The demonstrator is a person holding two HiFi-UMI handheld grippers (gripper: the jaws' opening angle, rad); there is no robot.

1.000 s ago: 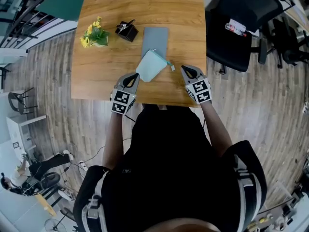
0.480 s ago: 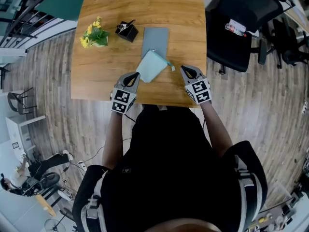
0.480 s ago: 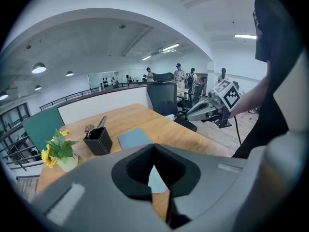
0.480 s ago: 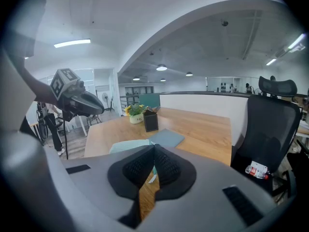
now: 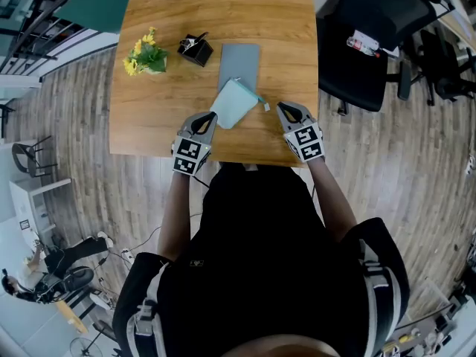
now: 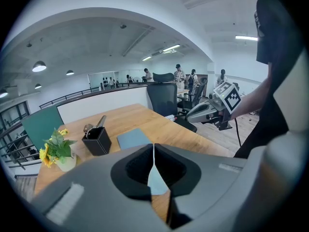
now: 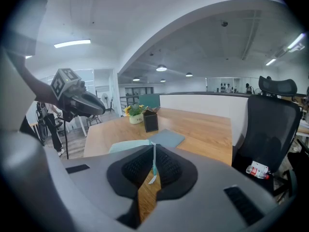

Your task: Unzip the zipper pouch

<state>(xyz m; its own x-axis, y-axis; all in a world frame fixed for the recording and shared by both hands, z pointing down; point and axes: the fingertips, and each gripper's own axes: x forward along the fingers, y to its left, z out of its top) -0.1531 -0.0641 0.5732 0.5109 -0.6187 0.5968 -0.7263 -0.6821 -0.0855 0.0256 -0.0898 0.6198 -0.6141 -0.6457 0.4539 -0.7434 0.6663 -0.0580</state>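
Observation:
A pale teal zipper pouch (image 5: 233, 103) lies near the front of the wooden table (image 5: 152, 117), its zipper pull (image 5: 265, 105) sticking out at the right corner. My left gripper (image 5: 210, 116) is shut, its tips at the pouch's lower left edge; whether they touch cannot be told. In the left gripper view (image 6: 153, 146) the pouch (image 6: 157, 182) shows through the hollow behind the closed tips. My right gripper (image 5: 281, 105) is shut, a little right of the pull. The right gripper view (image 7: 154, 146) shows the pull (image 7: 151, 178) and pouch (image 7: 126, 147) just ahead.
A grey pad (image 5: 239, 64) lies behind the pouch. A black pen holder (image 5: 195, 48) and a small pot of yellow flowers (image 5: 146, 54) stand at the back left. A black office chair (image 5: 372, 36) is right of the table. The person stands at the table's front edge.

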